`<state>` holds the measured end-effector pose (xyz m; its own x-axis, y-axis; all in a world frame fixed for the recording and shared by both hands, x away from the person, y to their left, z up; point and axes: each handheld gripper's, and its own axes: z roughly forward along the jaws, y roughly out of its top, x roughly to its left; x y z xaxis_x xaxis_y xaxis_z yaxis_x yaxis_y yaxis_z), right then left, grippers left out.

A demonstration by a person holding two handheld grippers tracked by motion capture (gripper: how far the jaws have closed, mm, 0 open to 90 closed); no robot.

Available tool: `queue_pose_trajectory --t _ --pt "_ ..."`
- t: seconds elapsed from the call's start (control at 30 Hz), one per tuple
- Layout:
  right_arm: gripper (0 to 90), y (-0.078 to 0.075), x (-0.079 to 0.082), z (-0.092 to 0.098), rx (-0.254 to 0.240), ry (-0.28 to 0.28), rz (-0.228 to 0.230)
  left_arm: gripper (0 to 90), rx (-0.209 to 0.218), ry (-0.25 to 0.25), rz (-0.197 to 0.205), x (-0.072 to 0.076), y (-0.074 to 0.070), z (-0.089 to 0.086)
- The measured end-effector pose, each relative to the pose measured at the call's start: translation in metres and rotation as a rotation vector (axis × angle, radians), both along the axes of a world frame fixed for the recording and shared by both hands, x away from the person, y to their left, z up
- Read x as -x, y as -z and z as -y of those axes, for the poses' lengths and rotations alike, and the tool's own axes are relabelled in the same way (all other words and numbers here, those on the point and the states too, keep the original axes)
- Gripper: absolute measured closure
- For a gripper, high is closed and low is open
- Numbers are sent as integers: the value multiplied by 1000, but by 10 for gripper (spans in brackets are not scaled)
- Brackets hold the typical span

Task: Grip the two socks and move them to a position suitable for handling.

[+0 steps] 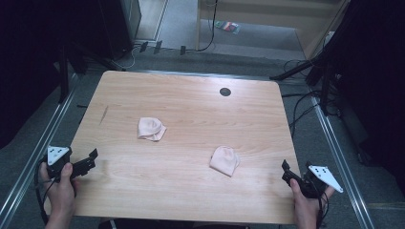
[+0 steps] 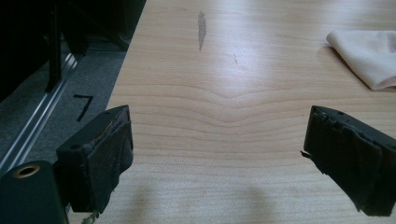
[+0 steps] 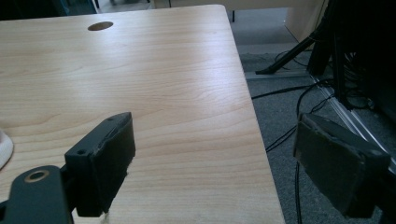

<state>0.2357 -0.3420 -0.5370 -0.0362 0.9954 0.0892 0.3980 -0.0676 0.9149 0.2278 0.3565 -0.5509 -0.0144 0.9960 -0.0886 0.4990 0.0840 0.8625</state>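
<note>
Two pale pink folded cloths lie on the wooden table [image 1: 191, 200]: one left of centre [image 1: 152, 129], the other nearer the front right [image 1: 225, 160]. My left gripper [image 1: 90, 161] hovers at the table's front left edge, held in a hand, jaws wide apart with nothing between them. In the left gripper view its jaws [image 2: 217, 163] frame bare wood, and the left cloth [image 2: 369, 56] lies ahead to the right. My right gripper [image 1: 287, 172] sits at the front right corner, also open and empty [image 3: 215, 163]. A sliver of the right cloth [image 3: 3, 149] peeks in at the left border.
A round dark hole [image 1: 225, 91] is set in the table near the back edge, and a thin dark mark [image 1: 104, 114] streaks the left side. Cables and stand legs [image 1: 305, 95] lie on the grey floor to the right. Metal rails [image 1: 28, 157] run along both sides.
</note>
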Motion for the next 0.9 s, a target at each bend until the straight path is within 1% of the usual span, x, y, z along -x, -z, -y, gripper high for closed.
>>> queue_pose_trajectory --t 0.1,0.17,0.23,0.3,0.33,0.37,0.4,0.43,0.47,0.53,0.57,0.6,0.63,0.67,0.77,0.8,0.87,0.9 --pt "132 -1 0 -2 2 -3 -5 83 -2 -8 -1 -1 0 1" --pt "137 -3 -1 -4 20 -6 -5 83 -2 -7 -6 -1 0 0" --pt "139 -3 -1 -5 22 -8 -7 83 -2 -11 -4 -1 0 0" --pt "142 -6 -2 -9 17 -19 -8 83 -1 -19 0 -1 0 0" --pt "147 -9 -2 -14 28 -35 -1 83 2 -15 1 0 0 1" --pt "147 -9 -2 -14 28 -35 -1 83 2 -15 1 0 0 1" --pt "151 -13 -2 -20 28 -48 2 83 -4 -7 -1 0 0 1" --pt "151 -13 -2 -20 28 -48 2 83 -4 -7 -1 0 0 1" --pt "155 -18 -1 -28 34 -77 16 83 -9 -4 -8 0 0 2" --pt "161 -22 -1 -35 44 -97 21 83 -11 -5 -7 0 0 2" --pt "161 -22 -1 -35 44 -97 21 83 -11 -5 -7 0 0 2" --pt "167 -26 0 -44 47 -120 28 83 -6 -3 -9 0 0 2" --pt "168 -27 1 -47 45 -131 29 83 -3 1 -11 0 0 2" --pt "173 -30 1 -52 40 -149 27 83 -2 3 -12 0 0 2" --pt "194 -33 0 -62 39 -168 25 83 -4 3 -14 0 0 2" --pt "211 -35 -1 -71 38 -188 15 83 -7 3 -17 -1 0 2" --pt "225 -37 -3 -83 36 -206 5 83 -8 2 -18 -1 0 2" --pt "225 -37 -3 -83 36 -206 5 83 -8 2 -18 -1 0 2"
